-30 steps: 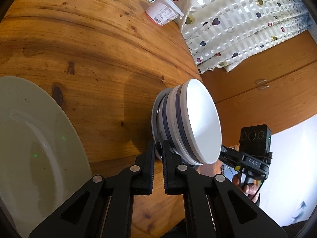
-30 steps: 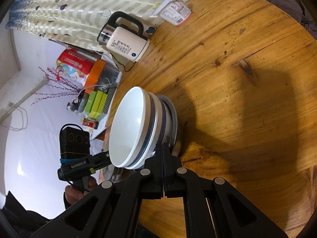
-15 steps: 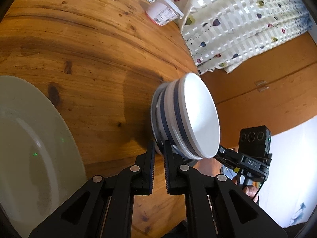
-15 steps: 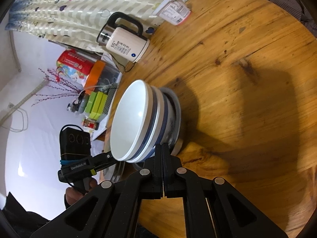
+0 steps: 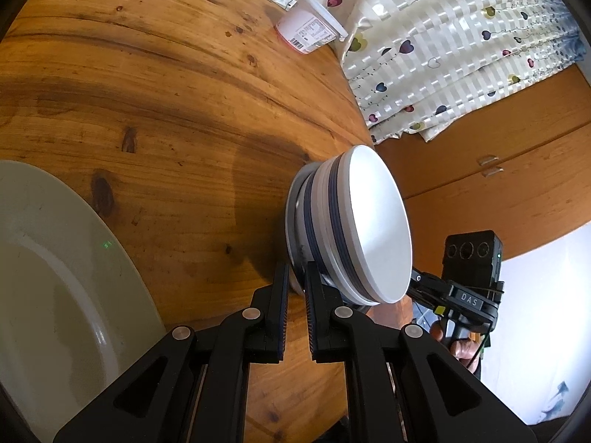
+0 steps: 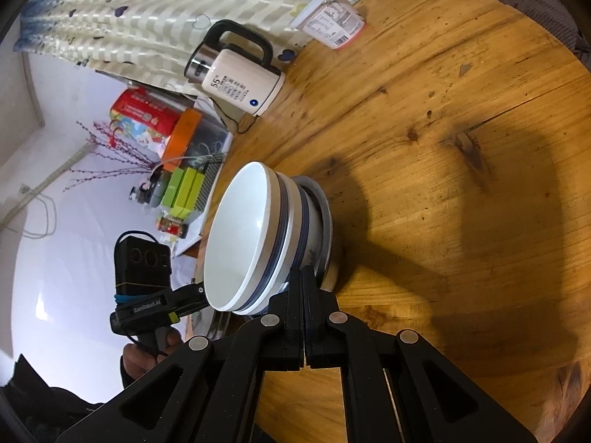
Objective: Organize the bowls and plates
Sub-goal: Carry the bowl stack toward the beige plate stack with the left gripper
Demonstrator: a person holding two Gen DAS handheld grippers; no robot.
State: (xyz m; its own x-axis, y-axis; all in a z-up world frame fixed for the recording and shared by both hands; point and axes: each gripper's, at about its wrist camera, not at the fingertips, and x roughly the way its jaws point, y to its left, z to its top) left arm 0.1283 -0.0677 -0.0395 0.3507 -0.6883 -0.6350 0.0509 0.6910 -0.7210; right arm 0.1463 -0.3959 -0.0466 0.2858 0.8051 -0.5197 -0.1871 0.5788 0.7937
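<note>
Bowls sit nested in a stack at the middle of both views, white with dark blue bands, resting on a grey-rimmed plate on the wooden surface, close to its edge. In the left wrist view the left tool comes up from the lower middle of the frame; its fingers stand a narrow gap apart with the near rim of that plate between them, and whether the pads press on it I cannot tell. In the right wrist view the right tool rises from the bottom centre with its fingers pressed together, tips against the lower side of the stack by the plate rim; nothing can be seen between them. Each view shows the other tool beyond the stack, held by a hand. A large pale plate fills the lower left of the left wrist view. A white tub lies on its side at the top, next to a heart-patterned curtain. A cream kettle with a black handle stands at the upper left of the right wrist view.
</note>
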